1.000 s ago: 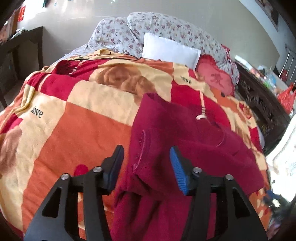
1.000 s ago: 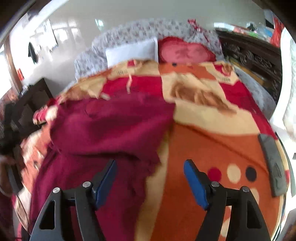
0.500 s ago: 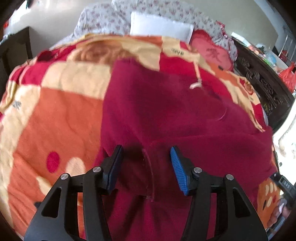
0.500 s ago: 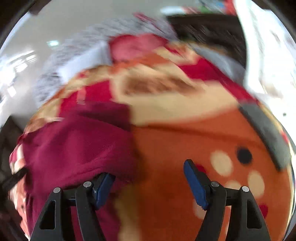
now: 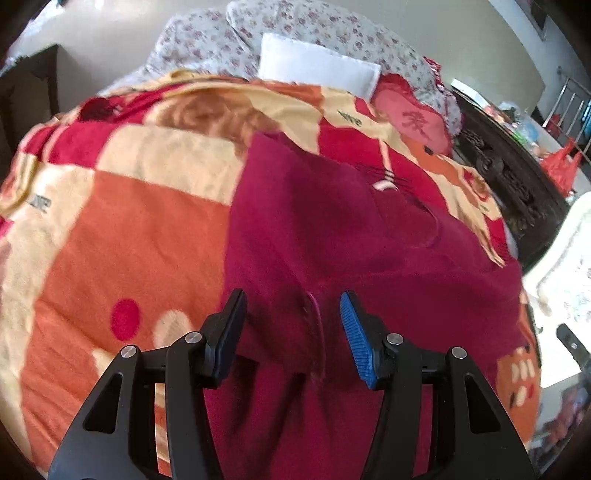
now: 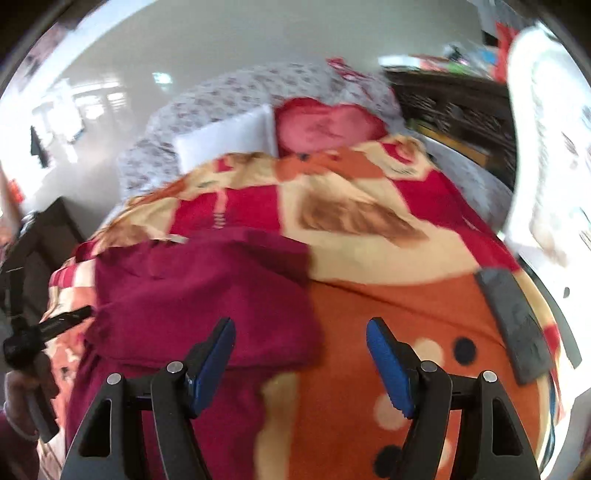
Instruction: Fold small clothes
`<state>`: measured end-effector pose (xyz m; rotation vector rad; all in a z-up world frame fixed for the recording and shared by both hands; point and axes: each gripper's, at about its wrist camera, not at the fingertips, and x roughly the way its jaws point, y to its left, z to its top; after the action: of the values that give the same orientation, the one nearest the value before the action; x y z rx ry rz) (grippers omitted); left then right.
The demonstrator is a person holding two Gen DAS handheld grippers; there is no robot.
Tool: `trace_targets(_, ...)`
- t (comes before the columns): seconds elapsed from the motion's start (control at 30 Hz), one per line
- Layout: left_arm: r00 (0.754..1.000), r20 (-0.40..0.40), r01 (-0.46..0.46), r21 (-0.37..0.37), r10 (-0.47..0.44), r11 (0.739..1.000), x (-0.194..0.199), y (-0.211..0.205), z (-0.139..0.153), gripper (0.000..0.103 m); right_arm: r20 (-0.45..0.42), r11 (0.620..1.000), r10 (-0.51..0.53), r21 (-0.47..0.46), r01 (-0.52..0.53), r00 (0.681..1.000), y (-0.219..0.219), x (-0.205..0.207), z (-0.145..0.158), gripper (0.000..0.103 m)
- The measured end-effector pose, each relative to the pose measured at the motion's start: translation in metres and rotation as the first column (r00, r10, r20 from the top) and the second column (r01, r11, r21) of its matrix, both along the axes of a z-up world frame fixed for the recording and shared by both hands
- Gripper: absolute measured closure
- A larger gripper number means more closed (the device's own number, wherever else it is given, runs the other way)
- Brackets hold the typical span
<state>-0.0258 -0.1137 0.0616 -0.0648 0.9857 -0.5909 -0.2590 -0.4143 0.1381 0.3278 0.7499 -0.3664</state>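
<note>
A dark red garment (image 5: 332, 236) lies partly folded on a bed blanket (image 5: 122, 236) patterned in orange, red and cream. My left gripper (image 5: 293, 332) is open just above the garment, with a raised fold edge (image 5: 316, 325) between its fingers. In the right wrist view the garment (image 6: 207, 288) lies at the left. My right gripper (image 6: 301, 354) is open over the garment's right edge, its left finger (image 6: 214, 350) above the cloth and its right finger (image 6: 388, 362) above bare blanket (image 6: 406, 295). The left gripper's tip (image 6: 62, 321) shows at the far left.
A white pillow (image 5: 317, 68), a red cushion (image 5: 410, 118) and floral pillows (image 5: 332, 33) lie at the head of the bed. A dark carved wooden cabinet (image 5: 509, 173) stands to the right. A flat grey object (image 6: 513, 325) lies on the blanket at the right.
Both grippers have moved in over the garment and stayed open. The left one came closer to the fold edge. The right view swung and now shows the garment's right edge between the fingers.
</note>
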Motion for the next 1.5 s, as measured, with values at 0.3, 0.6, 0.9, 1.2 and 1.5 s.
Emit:
trace_targets(0.3, 0.997, -0.058, 0.05, -0.028, -0.051, 0.998, 0.001, -0.022, -0.018, 0.065, -0.023, 0.995, 0.064, 0.075, -0.062, 0.998, 0.026, 0.019, -0.018, 0.032)
trace_targets(0.6, 0.993, 0.095, 0.073, -0.065, -0.067, 0.995, 0.005, -0.019, 0.031, 0.097, -0.006, 0.998, 0.028, 0.055, -0.028, 1.0, 0.013, 0.02, -0.012, 0.032)
trace_targets(0.9, 0.999, 0.032, -0.005, 0.029, 0.004, 1.0, 0.036, -0.019, 0.002, 0.097, -0.023, 0.997, 0.034, -0.062, -0.035, 0.999, 0.005, 0.086, -0.02, 0.057)
trace_targets(1.2, 1.0, 0.022, -0.022, 0.056, 0.021, 0.998, 0.039, -0.022, -0.015, 0.097, -0.116, 0.989, -0.034, 0.137, 0.05, 0.993, -0.054, 0.117, -0.083, 0.067)
trace_targets(1.5, 0.999, 0.05, -0.021, 0.087, 0.016, 0.996, 0.032, -0.022, -0.012, 0.094, -0.14, 0.999, 0.043, -0.022, -0.046, 0.989, 0.008, 0.065, -0.041, 0.062)
